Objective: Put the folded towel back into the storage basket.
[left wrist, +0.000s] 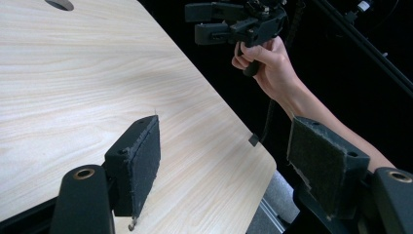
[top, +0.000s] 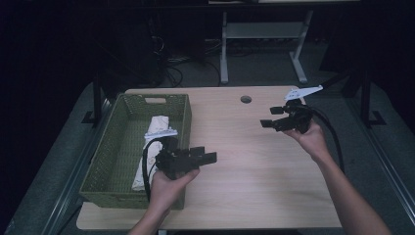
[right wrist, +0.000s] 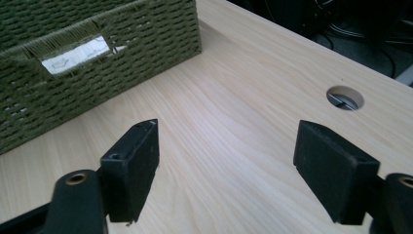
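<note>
Now, pale wood-grain worktop (top: 254,161) in a dark room, woven green basket (top: 105,161) at its left edge. Left claw (top: 203,155) and right claw (top: 271,117) both gape apart, empty.

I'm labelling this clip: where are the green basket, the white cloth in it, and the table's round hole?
green basket (top: 182,113): high view, on its right wall.
white cloth (top: 158,124): high view, on its upper folded end.
round hole (right wrist: 345,97): right gripper view, at the opening's middle.
</note>
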`<move>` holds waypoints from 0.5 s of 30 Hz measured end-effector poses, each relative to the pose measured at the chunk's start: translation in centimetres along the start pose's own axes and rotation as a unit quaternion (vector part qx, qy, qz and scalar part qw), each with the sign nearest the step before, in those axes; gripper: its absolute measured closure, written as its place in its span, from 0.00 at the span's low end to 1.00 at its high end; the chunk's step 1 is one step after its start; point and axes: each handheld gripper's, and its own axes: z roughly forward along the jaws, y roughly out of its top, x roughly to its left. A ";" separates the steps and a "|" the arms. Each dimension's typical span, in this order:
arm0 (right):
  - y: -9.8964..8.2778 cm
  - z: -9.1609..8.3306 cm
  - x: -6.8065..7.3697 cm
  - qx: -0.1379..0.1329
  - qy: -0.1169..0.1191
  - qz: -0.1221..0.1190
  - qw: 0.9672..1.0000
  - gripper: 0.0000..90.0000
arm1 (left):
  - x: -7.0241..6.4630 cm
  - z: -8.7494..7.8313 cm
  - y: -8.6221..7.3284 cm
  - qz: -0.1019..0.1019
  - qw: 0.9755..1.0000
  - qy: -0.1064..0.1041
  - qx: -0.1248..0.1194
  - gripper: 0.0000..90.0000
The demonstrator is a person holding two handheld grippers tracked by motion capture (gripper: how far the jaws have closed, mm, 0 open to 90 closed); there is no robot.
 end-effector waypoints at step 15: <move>-3.7 -2.7 -0.7 -0.002 -0.029 0.024 0.999 0.20 | -0.4 2.1 -0.1 0.006 1.000 0.004 0.012 0.30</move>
